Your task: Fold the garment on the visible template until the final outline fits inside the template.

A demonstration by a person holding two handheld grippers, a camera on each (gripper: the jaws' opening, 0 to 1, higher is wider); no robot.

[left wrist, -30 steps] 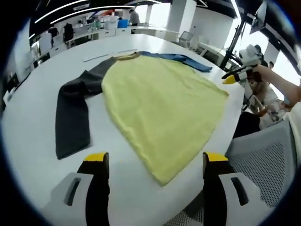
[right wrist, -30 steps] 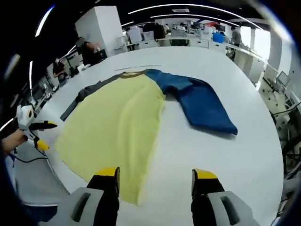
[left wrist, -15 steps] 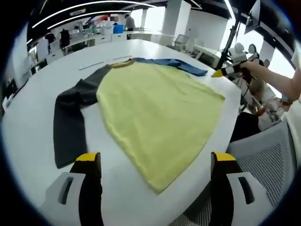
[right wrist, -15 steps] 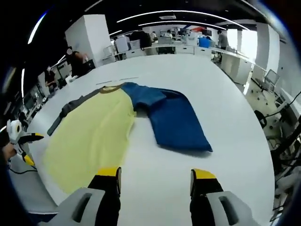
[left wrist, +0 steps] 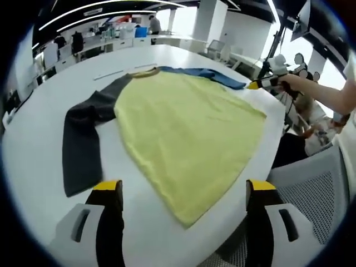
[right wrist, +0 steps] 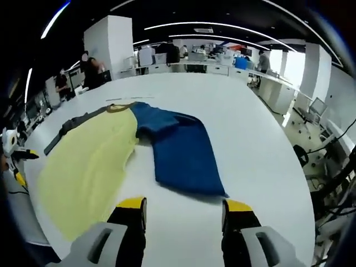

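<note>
In the left gripper view, the left tongs (left wrist: 183, 192) are hovering wide apart at the bottom of the frame, yellow tips showing, gripping nothing. Just above them, the pointed hem corner of a long-sleeved shirt (left wrist: 183, 128) is lying flat on a white round tabletop (left wrist: 33, 161). The shirt's pale yellow body is filling the centre of the frame. Its dark grey sleeve (left wrist: 80, 144) is bending down the left side. A strip of its blue sleeve (left wrist: 208, 75) is showing along the upper right edge.

In the right gripper view, the right tongs (right wrist: 182, 208) are likewise spread wide and empty at the bottom centre. Directly above them, the blue sleeve (right wrist: 181, 153) is lying as a broad, slightly rumpled panel, its cuff end nearest the tongs. The shirt's yellow body (right wrist: 86, 161) is stretching to the left, and the grey sleeve (right wrist: 72, 125) is trailing toward the upper left. A mustard collar (right wrist: 119, 107) is sitting at the top of the garment.

The fabric looks soft, matte and knitted, with gentle creases. No template outline is discernible on the tabletop.

The folding appears not yet begun: both sleeves are lying out. A likely next move is lowering the right tongs onto the blue cuff and carrying it across the yellow body.
</note>
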